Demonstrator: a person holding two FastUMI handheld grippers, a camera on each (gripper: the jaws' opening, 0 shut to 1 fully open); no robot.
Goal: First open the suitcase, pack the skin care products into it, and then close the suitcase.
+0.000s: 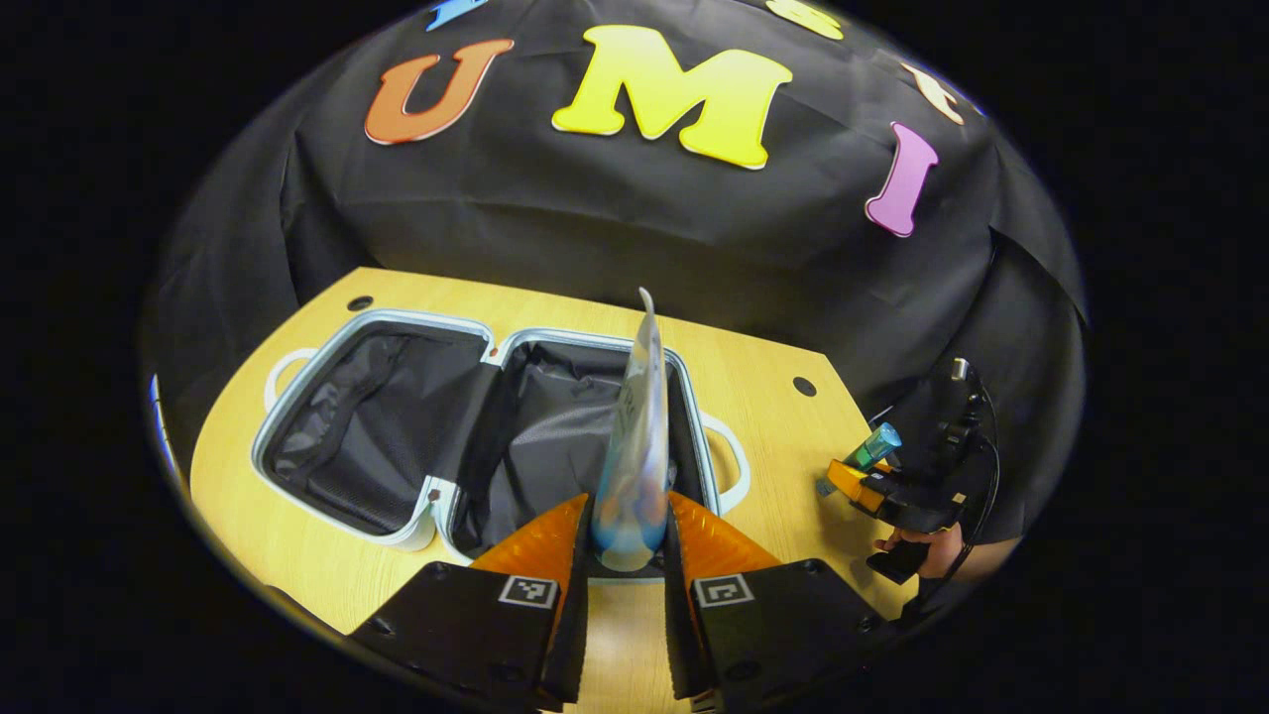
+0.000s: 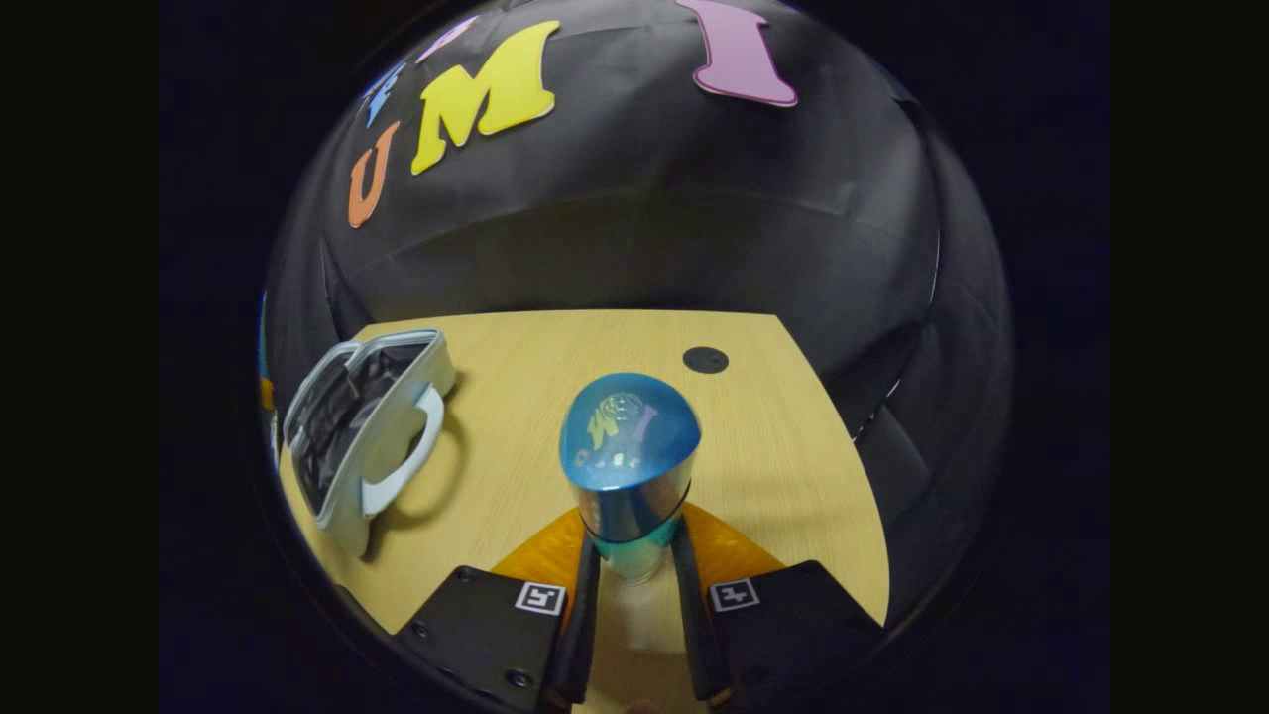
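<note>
Pale-blue shell and dark mesh lining marked the suitcase, which lay opened flat on the wooden surface just ahead of the left gripper. That gripper was closed on the lower end of a soft tube, both fingers pressing its sides, and the tube stood upright between them with its flat crimped end uppermost, over the near edge of the suitcase's nearer half. It looked light and squeezable; a firm pinch near the stiffer cap end, as here, seemed the safer hold, since the thin body would likely buckle.

Off to this gripper's right, well apart from the case, the right gripper was held in a hand. In the right gripper view, the right gripper clasped a glossy teal bottle around its lower body, upright, with the suitcase far to its left. Its smooth hard wall would probably be slippery, so a grip low on the straight body seemed best.
</note>
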